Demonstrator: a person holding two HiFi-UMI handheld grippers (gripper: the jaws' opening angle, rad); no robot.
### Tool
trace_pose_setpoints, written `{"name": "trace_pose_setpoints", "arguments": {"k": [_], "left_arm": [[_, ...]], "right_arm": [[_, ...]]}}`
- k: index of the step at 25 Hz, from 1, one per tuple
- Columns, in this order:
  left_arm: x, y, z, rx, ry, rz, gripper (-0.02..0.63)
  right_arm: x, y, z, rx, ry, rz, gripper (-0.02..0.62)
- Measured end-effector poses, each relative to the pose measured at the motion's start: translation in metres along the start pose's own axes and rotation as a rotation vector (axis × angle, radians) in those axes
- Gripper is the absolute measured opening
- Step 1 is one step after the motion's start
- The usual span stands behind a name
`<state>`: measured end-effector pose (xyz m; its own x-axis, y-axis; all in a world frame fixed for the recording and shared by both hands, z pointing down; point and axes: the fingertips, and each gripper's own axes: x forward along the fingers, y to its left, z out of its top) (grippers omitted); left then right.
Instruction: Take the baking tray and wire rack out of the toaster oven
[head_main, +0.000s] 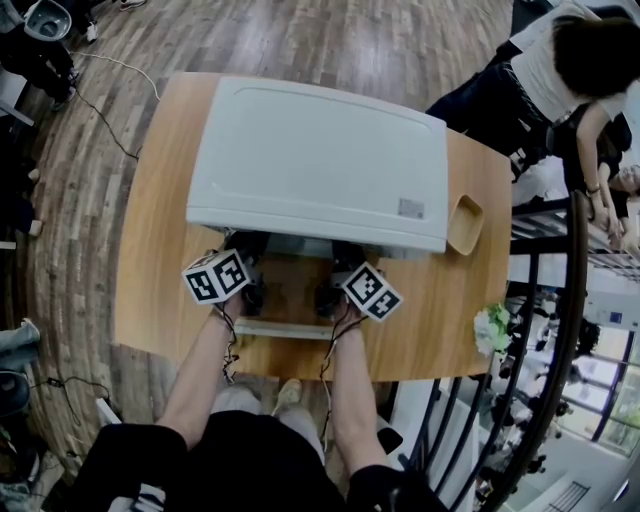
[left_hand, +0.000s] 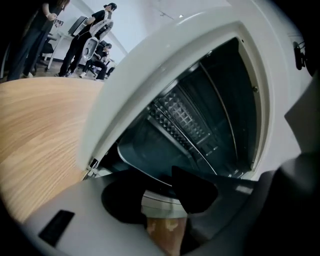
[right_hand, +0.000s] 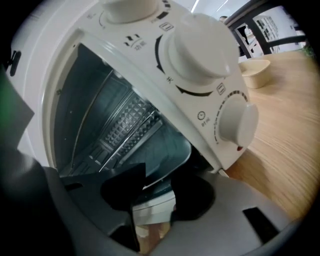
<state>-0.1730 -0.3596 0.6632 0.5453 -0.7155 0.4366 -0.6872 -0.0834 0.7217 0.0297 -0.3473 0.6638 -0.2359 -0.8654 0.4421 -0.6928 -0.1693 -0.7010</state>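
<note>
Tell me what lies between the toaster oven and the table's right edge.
A small beige dish stands on the table beside the toaster oven's right end. The head view shows it; the right gripper view catches it past the knobs.

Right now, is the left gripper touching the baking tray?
Cannot tell. In the left gripper view the left gripper, jaws apart, overlaps the baking tray at its front rim, but neither contact nor gap shows plainly.

Wooden table (head_main: 150, 250) bears a white oven (head_main: 320, 160) across its middle, its door folded down onto the tabletop; a small beige dish (head_main: 466, 224) lies just beside its right end
</note>
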Motion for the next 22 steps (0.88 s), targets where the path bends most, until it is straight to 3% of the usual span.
{"name": "trace_pose_setpoints", "arguments": {"k": [22], "left_arm": [[-0.057, -0.006, -0.039, -0.001, -0.006, 0.000, 0.153]], "right_arm": [[-0.059, -0.006, -0.032, 0.023, 0.008, 0.001, 0.153]]}}
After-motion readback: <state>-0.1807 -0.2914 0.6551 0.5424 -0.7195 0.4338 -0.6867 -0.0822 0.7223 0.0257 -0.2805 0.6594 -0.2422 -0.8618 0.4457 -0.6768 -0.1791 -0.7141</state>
